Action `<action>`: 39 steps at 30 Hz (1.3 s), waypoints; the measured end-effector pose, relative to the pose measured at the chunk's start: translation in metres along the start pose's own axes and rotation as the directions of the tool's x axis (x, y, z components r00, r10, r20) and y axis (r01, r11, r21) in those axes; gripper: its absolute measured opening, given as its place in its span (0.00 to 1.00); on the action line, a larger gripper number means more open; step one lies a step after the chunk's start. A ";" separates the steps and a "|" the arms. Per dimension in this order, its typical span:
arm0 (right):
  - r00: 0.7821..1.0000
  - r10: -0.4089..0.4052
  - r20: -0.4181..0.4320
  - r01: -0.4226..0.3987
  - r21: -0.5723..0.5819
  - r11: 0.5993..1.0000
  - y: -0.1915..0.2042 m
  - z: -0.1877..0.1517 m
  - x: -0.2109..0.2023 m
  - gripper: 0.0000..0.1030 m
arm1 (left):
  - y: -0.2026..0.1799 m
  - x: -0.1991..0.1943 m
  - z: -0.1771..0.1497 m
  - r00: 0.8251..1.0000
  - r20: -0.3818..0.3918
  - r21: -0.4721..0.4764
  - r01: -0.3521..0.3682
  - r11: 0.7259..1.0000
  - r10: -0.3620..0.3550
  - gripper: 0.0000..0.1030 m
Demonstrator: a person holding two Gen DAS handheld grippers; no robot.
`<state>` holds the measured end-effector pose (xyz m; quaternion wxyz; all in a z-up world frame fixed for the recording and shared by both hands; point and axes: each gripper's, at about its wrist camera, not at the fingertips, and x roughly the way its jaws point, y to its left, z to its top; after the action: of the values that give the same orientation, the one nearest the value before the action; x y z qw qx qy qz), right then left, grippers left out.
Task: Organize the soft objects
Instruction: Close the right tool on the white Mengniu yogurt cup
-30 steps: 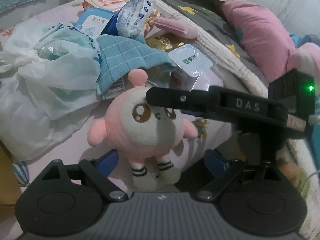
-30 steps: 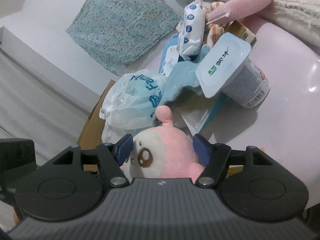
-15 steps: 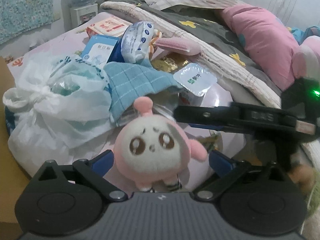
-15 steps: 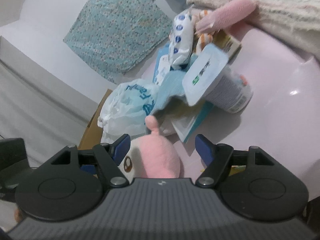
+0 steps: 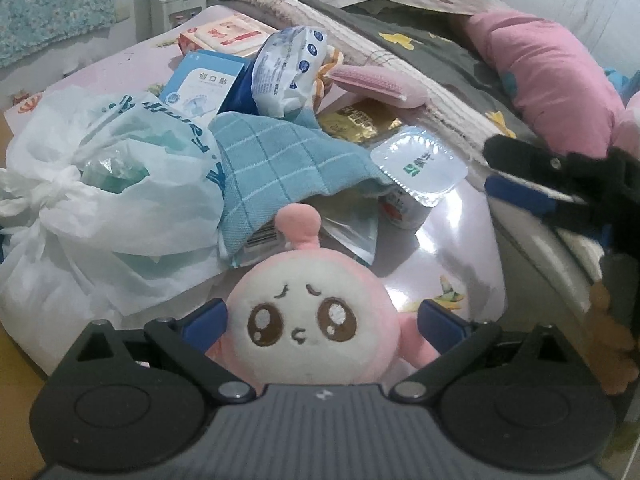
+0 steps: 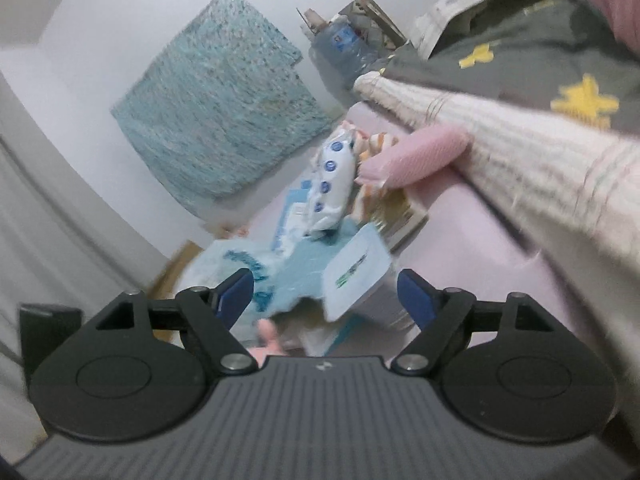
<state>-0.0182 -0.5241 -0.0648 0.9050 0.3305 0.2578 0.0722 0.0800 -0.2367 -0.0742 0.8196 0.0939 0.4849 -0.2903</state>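
The plush [image 5: 308, 320] sits between the spread jaws of the left gripper [image 5: 320, 320], not yet squeezed, while the right gripper [image 6: 326, 294] is opening with nothing between its jaws, so sorting looks barely begun, with the towel [image 5: 280, 160], bag [image 5: 100, 200] and packets still heaped on the bed [image 5: 460, 240].

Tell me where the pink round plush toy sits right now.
In the left wrist view the pink plush toy sits low and central between the left gripper's wide-open fingers, just in front of the blue checked cloth.
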 end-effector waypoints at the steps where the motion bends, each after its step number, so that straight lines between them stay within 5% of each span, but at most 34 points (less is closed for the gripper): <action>1: 1.000 -0.023 -0.010 0.022 -0.039 0.999 0.004 0.002 0.003 0.80 | 0.000 0.001 0.000 1.000 -0.001 0.006 -0.003 1.000 0.003 0.98; 7: 0.977 -0.194 -0.083 0.150 -0.374 0.915 0.035 0.019 0.037 0.87 | 0.002 0.003 0.000 1.000 -0.001 0.014 -0.009 1.000 0.009 0.96; 14: 0.927 -0.294 -0.235 0.118 -0.561 0.819 0.052 0.029 0.082 0.87 | 0.001 0.003 -0.001 1.000 0.003 0.021 -0.015 1.000 0.015 0.94; 20: 0.881 -0.326 -0.341 0.078 -0.576 0.814 0.050 0.035 0.111 0.79 | -0.001 0.004 0.000 1.000 0.003 0.029 -0.026 0.999 0.026 0.92; 23: 0.865 -0.319 -0.387 0.069 -0.539 0.839 0.044 0.038 0.117 0.64 | -0.002 0.003 0.001 0.999 0.013 0.030 -0.036 0.999 0.036 0.87; 39: 0.911 -0.268 -0.313 0.129 -0.401 0.907 0.037 0.046 0.080 0.58 | 0.009 -0.006 0.001 1.000 0.028 -0.024 -0.004 1.000 0.005 0.81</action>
<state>0.0758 -0.4969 -0.0446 0.8907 0.1060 0.4338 0.0852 0.0837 -0.2276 -0.0691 0.8280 0.0810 0.4767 -0.2838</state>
